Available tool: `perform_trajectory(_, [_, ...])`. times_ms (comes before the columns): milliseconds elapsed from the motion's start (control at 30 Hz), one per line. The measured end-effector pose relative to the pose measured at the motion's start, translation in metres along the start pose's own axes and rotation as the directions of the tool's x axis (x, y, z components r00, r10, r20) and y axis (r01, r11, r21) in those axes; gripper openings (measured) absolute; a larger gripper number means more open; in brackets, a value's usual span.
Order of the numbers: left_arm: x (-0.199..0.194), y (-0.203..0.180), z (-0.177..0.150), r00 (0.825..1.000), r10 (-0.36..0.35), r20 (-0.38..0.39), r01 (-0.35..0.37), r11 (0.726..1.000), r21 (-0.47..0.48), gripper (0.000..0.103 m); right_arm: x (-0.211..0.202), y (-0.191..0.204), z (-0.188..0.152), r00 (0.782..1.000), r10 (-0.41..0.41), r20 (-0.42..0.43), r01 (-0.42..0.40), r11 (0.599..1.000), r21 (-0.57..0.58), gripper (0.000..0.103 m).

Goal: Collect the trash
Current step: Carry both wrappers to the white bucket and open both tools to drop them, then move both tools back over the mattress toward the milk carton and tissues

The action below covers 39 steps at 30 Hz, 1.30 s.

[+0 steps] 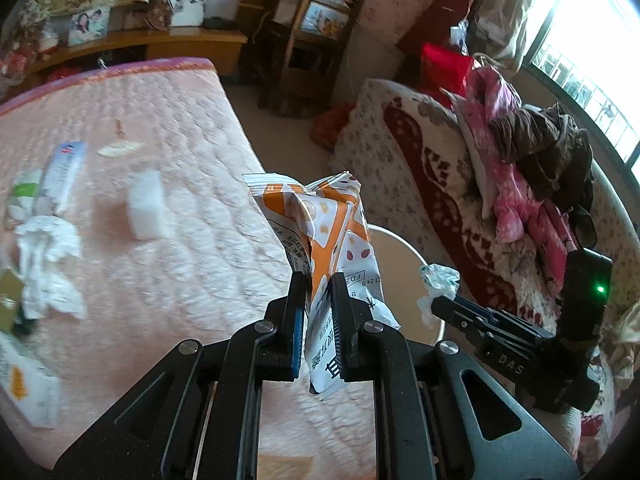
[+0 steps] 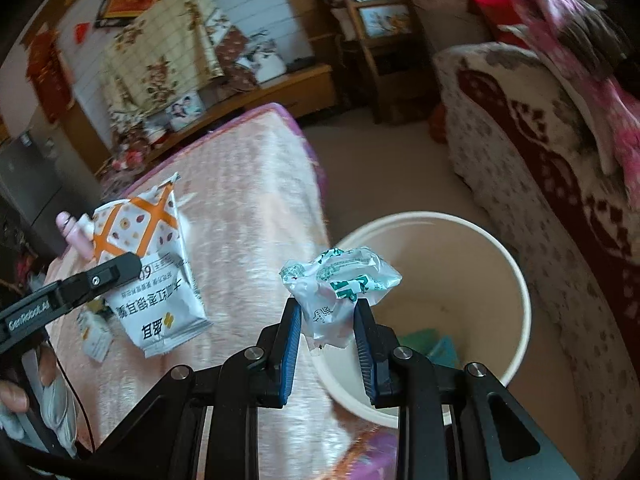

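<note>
My left gripper (image 1: 318, 280) is shut on an orange-and-white snack wrapper (image 1: 320, 232), which stands up between the pads over the bed's right edge. The same wrapper (image 2: 152, 264) and left gripper (image 2: 134, 266) show at the left of the right wrist view. My right gripper (image 2: 327, 304) is shut on a crumpled white-and-green wrapper (image 2: 340, 280), held above the near rim of a white trash bin (image 2: 516, 292). From the left wrist view, the right gripper (image 1: 434, 306) and its crumpled wrapper (image 1: 438, 280) hang at the right, beside the bin's rim (image 1: 412, 252).
On the pink bed cover (image 1: 160, 128) lie crumpled tissue (image 1: 48, 260), a white block (image 1: 146, 204), a blue-white packet (image 1: 66, 168) and a small box (image 1: 28, 384). A patterned sofa (image 2: 540, 184) with piled clothes (image 1: 532, 176) flanks the bin. A person's hand (image 2: 12, 396) shows bottom left.
</note>
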<state>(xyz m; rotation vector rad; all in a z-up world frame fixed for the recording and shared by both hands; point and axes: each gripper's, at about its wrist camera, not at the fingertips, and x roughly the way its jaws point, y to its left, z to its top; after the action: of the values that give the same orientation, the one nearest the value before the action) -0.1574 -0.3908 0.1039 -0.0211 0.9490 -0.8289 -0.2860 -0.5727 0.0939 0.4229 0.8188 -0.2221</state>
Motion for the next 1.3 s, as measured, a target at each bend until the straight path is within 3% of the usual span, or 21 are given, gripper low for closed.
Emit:
perform_trajectory(267, [0.033,-0.016,-0.001,0.998,-0.048,-0.034,0.047,0.999,-0.017,0.011,0.018,-0.039,-0.001,0.997,-0.062,-0.036,0.065,0.995,0.082,0.026])
perform_trajectory(333, [0.037,-0.021,-0.001,0.998,-0.056,-0.032,0.056,0.998,-0.003,0.013,0.02,-0.043,-0.001,0.996,-0.081,-0.037,0.084,0.992,0.094,0.033])
perform_trajectory(367, [0.04,-0.023,-0.001,0.998,-0.062,-0.034,0.062,0.998,0.006,0.018,0.022,-0.047,-0.001,0.995,-0.094,-0.035,0.098,0.99,0.101,0.043])
perform_trajectory(400, [0.041,-0.023,-0.002,0.997,-0.067,-0.036,0.068,0.998,0.009,0.024,0.021,-0.048,-0.002,0.995,-0.099,-0.029,0.102,0.989,0.11,0.046])
perform_trajectory(467, [0.042,-0.023,-0.003,0.996,-0.08,-0.038,0.08,0.997,0.014,0.049,0.02,-0.052,-0.005,0.995,-0.096,-0.024,0.098,0.987,0.127,0.046])
perform_trajectory(500, [0.042,-0.023,-0.004,0.996,-0.082,-0.036,0.083,0.996,0.014,0.05,0.02,-0.053,-0.005,0.995,-0.098,-0.025,0.1,0.986,0.132,0.046])
perform_trajectory(667, [0.039,-0.02,-0.006,0.997,-0.072,-0.038,0.073,0.997,0.018,0.05,0.022,-0.056,-0.008,0.996,-0.082,-0.035,0.087,0.984,0.155,0.046])
perform_trajectory(900, [0.022,-0.006,-0.011,1.0,0.004,-0.008,-0.004,1.0,0.013,0.05,0.022,-0.046,-0.009,0.997,-0.072,-0.038,0.077,0.988,0.131,0.046])
perform_trajectory(1300, [-0.015,0.027,-0.021,0.994,0.106,0.038,-0.106,0.994,-0.006,0.05,0.023,-0.001,-0.014,0.998,-0.031,-0.046,0.033,0.998,0.053,0.047])
